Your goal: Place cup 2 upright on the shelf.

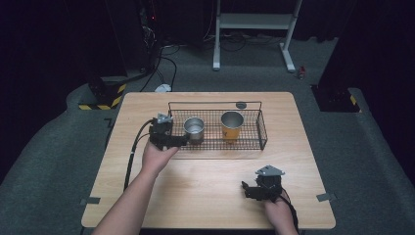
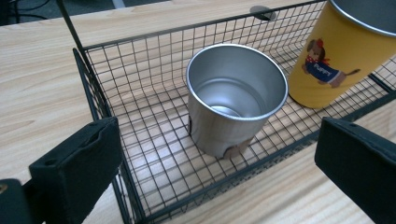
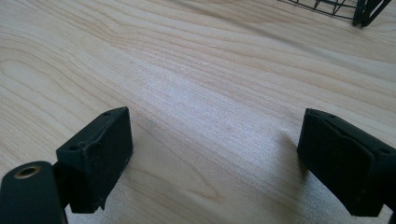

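A black wire basket [image 1: 262, 128] stands at the middle of the wooden table. Inside it a plain silver metal cup [image 1: 194, 129] [image 2: 236, 100] stands upright at the left, and a yellow cup [image 1: 232, 125] [image 2: 339, 58] with a cartoon dog print stands to its right. My left gripper [image 1: 180, 140] [image 2: 219, 175] is open at the basket's front left corner, its jaws wide apart in front of the silver cup and not touching it. My right gripper [image 1: 249, 189] [image 3: 215, 163] is open low over bare wood near the table's front right, holding nothing.
The basket's front rim [image 2: 243, 175] runs between my left jaws. A corner of the basket [image 3: 362, 11] shows at the top right of the right gripper view. A dark round mark [image 1: 241, 105] sits behind the basket. Cables and a white stand lie beyond the far edge.
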`<state>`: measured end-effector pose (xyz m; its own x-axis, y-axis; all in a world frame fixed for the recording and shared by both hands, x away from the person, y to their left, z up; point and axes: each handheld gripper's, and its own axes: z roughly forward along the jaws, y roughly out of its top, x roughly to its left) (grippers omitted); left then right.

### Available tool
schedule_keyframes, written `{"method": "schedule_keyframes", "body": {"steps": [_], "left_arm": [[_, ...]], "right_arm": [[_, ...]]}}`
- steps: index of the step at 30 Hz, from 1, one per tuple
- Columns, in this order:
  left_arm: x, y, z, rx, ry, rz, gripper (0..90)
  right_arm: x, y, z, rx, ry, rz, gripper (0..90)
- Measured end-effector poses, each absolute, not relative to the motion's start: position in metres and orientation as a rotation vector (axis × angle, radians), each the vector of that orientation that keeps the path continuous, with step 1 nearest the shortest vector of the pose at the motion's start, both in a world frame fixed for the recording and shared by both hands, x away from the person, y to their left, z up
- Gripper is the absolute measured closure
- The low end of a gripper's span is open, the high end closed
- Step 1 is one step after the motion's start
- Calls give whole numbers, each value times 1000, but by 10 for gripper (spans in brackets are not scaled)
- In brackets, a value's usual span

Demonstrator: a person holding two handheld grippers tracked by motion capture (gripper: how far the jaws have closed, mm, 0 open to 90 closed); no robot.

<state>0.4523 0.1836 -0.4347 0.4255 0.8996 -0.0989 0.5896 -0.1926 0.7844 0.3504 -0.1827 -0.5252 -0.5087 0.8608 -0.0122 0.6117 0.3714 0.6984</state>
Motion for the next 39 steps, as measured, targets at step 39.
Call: {"method": "schedule_keyframes", "body": {"steps": [39], "left_arm": [[328,259,-529,2093,1236,510,6]], "right_arm": [[349,-182,-525,1294,2256,909,106]]}}
